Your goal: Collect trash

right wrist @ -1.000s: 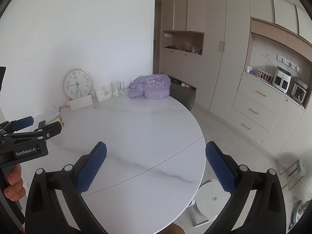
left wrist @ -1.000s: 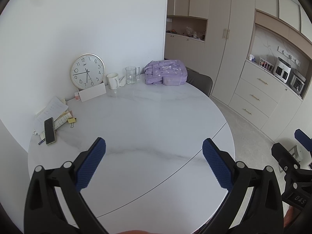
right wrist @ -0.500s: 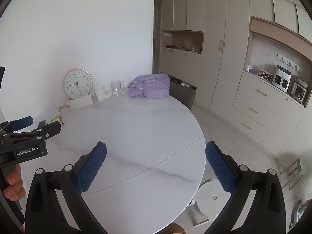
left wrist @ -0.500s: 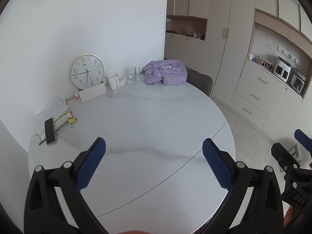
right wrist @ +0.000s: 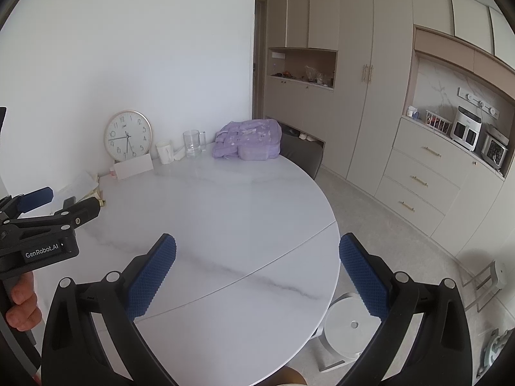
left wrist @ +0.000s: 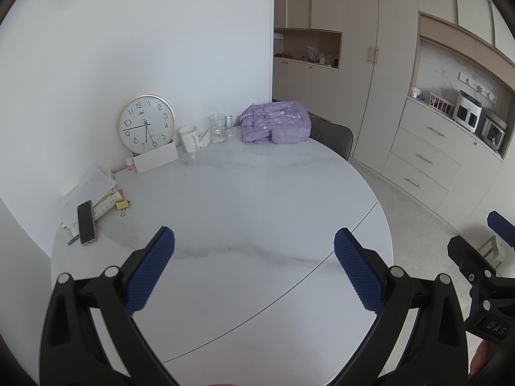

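Note:
My left gripper (left wrist: 254, 241) is open and empty, held above the near part of the round white marble table (left wrist: 257, 199). My right gripper (right wrist: 257, 247) is open and empty above the table's near right edge (right wrist: 334, 257). A crumpled white tissue (left wrist: 203, 137) lies between the white mug (left wrist: 189, 137) and the glass mug (left wrist: 219, 127) at the far side. A pile of papers (left wrist: 88, 189) lies at the left edge. The left gripper also shows at the left of the right wrist view (right wrist: 48, 206).
A wall clock (left wrist: 146, 124), a white card (left wrist: 155, 160), a purple backpack (left wrist: 276, 122), a phone (left wrist: 86, 222) and a yellow binder clip (left wrist: 123, 205) are on the table. A dark chair (left wrist: 331, 136) stands behind it. A white stool (right wrist: 351, 325) stands below the right edge.

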Demonstrator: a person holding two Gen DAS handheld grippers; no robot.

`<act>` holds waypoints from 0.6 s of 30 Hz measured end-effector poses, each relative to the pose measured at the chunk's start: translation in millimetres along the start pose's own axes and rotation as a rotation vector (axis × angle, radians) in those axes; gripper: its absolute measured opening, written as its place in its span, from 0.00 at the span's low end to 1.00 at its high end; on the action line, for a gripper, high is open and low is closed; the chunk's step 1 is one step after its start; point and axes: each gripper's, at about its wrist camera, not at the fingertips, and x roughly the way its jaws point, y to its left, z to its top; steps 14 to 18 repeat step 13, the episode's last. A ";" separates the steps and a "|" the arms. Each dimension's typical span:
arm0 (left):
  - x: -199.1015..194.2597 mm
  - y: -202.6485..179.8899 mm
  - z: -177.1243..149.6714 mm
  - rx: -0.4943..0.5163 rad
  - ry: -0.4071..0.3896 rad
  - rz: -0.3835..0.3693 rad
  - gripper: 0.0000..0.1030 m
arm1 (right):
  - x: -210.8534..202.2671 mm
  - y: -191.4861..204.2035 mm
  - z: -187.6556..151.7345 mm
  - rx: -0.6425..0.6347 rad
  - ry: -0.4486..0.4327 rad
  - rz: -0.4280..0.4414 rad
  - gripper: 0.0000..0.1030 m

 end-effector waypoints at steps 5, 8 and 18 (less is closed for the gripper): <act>1.3 -0.9 0.2 0.008 0.007 -0.006 0.92 | 0.8 -0.4 -2.5 0.004 0.001 0.001 0.98; 2.3 -1.6 0.3 0.005 0.018 -0.017 0.92 | 1.6 -0.9 -2.7 0.005 0.004 0.003 0.98; 3.9 -1.6 -0.1 0.003 0.025 -0.021 0.92 | 1.7 -2.1 -4.4 0.005 0.008 0.004 0.98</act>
